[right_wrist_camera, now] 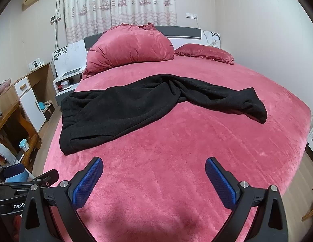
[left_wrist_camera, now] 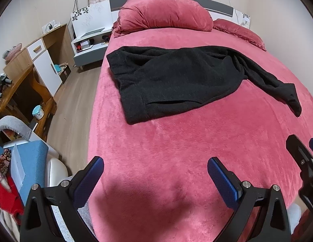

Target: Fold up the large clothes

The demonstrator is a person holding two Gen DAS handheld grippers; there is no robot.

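Note:
A large black fleece garment (left_wrist_camera: 176,80) lies loosely spread across the middle of the pink bed (left_wrist_camera: 176,151), with one long end trailing to the right. It also shows in the right wrist view (right_wrist_camera: 126,111). My left gripper (left_wrist_camera: 155,164) is open and empty, held above the near part of the bed, well short of the garment. My right gripper (right_wrist_camera: 154,165) is open and empty too, also over the near part of the bed. The right gripper shows at the right edge of the left wrist view (left_wrist_camera: 304,157).
A big pink pillow roll (left_wrist_camera: 164,12) and a flat pillow (right_wrist_camera: 205,53) lie at the headboard. A white nightstand (left_wrist_camera: 89,42), a wooden cabinet (left_wrist_camera: 45,60) and a desk (left_wrist_camera: 19,92) stand left of the bed. Wood floor (left_wrist_camera: 75,104) runs along the left side.

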